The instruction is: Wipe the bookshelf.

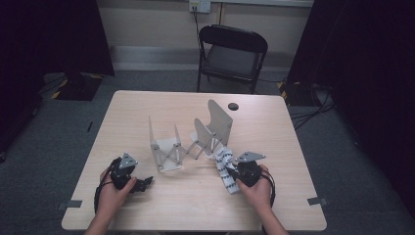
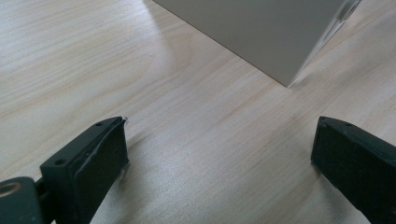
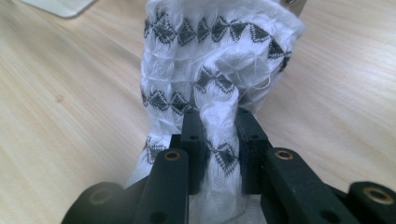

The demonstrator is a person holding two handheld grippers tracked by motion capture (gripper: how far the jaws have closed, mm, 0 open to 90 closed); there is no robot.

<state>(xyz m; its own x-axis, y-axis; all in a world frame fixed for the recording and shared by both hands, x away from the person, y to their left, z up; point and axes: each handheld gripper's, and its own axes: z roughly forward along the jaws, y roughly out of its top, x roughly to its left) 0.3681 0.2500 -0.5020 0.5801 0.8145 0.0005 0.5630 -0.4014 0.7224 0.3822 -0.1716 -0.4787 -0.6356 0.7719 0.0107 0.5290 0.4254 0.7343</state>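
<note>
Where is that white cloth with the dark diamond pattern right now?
In the high view the white cloth lies right of the table's middle, just in front of the folding rack, pinched in the right hand-held gripper.

A white cloth (image 3: 210,60) banded with dark grey diamonds is seen against a pale wood-grain table (image 3: 70,116); black jaws are shown.

i see a light wooden table (image 1: 147,112) on a grey carpet floor (image 1: 63,127). near its far edge is a small dark round hole (image 1: 233,106). behind the table stands a black folding chair (image 1: 232,55), facing me. on the pale wall (image 1: 147,19) above it i see a socket (image 1: 199,5) with a cable going down. black curtains (image 1: 49,34) hang at both sides.
</note>
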